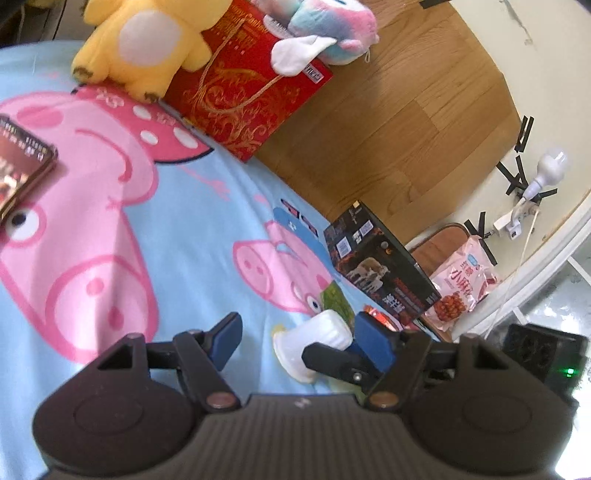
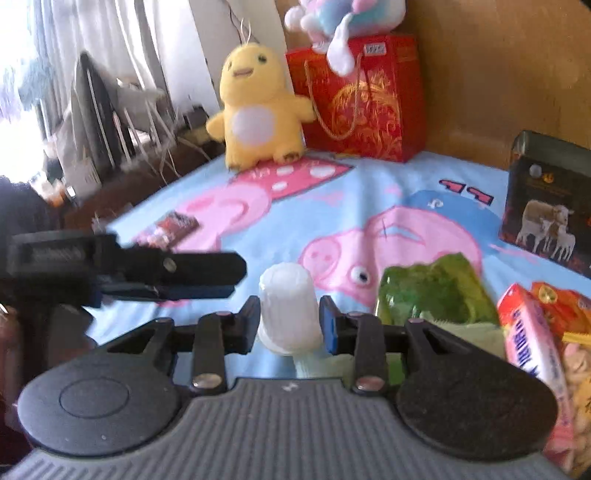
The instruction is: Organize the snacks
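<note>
A yellow plush chick (image 2: 256,112) stands on the blue cartoon-pig bedsheet (image 1: 192,236), just beside a red gift bag (image 2: 364,98) with gold ornament. A pastel plush toy (image 1: 325,26) lies on top of that bag. Behind runs a wooden headboard (image 1: 399,110). On the pale wall (image 1: 554,74), a white bulb (image 1: 550,168) sits among black tape strips. Blurred at left hang what seem to be curtains (image 2: 122,40).

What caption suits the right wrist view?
Right tongs close around a white ribbed cup on the cartoon-pig blanket.

Black left gripper (image 1: 295,341), blue-padded fingers (image 1: 373,341), ribbed grey housing, brass-coloured pivot screws, matching right gripper (image 2: 290,319)
</note>
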Available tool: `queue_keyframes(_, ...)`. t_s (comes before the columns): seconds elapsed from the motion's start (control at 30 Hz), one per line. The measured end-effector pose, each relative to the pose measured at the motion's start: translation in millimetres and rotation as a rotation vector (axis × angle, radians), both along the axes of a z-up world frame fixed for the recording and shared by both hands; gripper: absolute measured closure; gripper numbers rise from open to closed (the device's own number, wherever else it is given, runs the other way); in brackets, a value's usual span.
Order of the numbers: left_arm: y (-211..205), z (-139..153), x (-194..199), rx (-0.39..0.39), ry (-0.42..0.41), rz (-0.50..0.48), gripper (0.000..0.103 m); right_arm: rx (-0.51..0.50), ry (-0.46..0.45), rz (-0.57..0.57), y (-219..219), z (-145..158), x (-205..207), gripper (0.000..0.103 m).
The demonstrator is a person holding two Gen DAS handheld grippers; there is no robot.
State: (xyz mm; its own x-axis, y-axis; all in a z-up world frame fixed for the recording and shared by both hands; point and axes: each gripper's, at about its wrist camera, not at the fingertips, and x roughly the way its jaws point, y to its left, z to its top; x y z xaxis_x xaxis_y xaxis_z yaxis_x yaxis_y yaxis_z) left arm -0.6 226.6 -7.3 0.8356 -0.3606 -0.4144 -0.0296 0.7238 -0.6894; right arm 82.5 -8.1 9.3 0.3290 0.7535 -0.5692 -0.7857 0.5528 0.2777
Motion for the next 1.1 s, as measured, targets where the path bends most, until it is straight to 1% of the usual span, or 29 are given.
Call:
queue_keyframes(0.03,-0.9,-1.2,0.6,-0.001,0.003,-0.005,0.034,0.004,0.024,-0.012,-2.7,-4.9,3.8,0.066)
queue_keyframes(0.13,-5.9,-2.6,4.3,-0.005,0.004,-0.033,0.034,0.079,0.087,-0.05,-21.3,-8.1,8.4,0.067)
queue_keyframes(0.2,-11.7,-2.9,8.0,-0.008,-0.002,-0.057,0.034,0.11,0.081,-0.077,-35.2,-5.7,6.2,0.067)
queue_keyframes(0.27,-17.8,-3.1,12.7,-0.016,-0.005,-0.084,0.034,0.1,0.054,-0.102,-45.9,-4.9,1.9,0.068)
queue_keyframes(0.33,-25.7,-3.1,17.2,-0.021,-0.009,-0.113,0.034,0.082,0.037,-0.101,-50.6,-5.1,-3.2,0.068)
queue_keyframes(0.43,-37.7,-4.0,24.4,-0.023,-0.005,-0.148,0.034,0.051,-0.026,-0.091,-48.5,-4.6,-14.6,0.067)
queue_keyframes(0.57,-53.1,-7.2,29.8,-0.021,0.009,-0.199,0.034,-0.022,-0.16,-0.061,-41.0,-4.3,-29.8,0.067)
queue_keyframes(0.63,-58.5,-9.2,30.4,-0.009,0.02,-0.207,0.033,-0.059,-0.213,-0.041,-36.2,-5.8,-35.9,0.067)
queue_keyframes(0.73,-59.7,-11.3,29.0,-0.016,0.026,-0.211,0.033,-0.1,-0.277,-0.03,-29.6,-11.3,-41.2,0.065)
queue_keyframes(0.77,-59.7,-11.0,28.5,-0.012,0.027,-0.21,0.035,-0.107,-0.29,-0.028,-28.3,-12.6,-42.1,0.064)
queue_keyframes(0.83,-59.3,-10.5,27.9,0.001,0.03,-0.203,0.046,-0.119,-0.315,-0.029,-25.5,-14.1,-42.9,0.062)
queue_keyframes(0.87,-58.6,-11.1,28.8,0.004,0.036,-0.198,0.049,-0.13,-0.329,-0.032,-24.0,-14.9,-43.4,0.06)
queue_keyframes(0.9,-57.5,-12.1,29.4,-0.001,0.041,-0.196,0.055,-0.14,-0.345,-0.034,-23.6,-15.5,-44.6,0.06)
queue_keyframes(1.0,-56.1,-13.0,30.0,-0.013,0.048,-0.194,0.057,-0.155,-0.369,-0.035,-23.6,-15.3,-47.0,0.059)
queue_keyframes(1.1,-63.1,-6.0,28.8,0.026,0.033,-0.202,0.056,-0.148,-0.374,-0.04,-27.9,-13.4,-49.3,0.055)
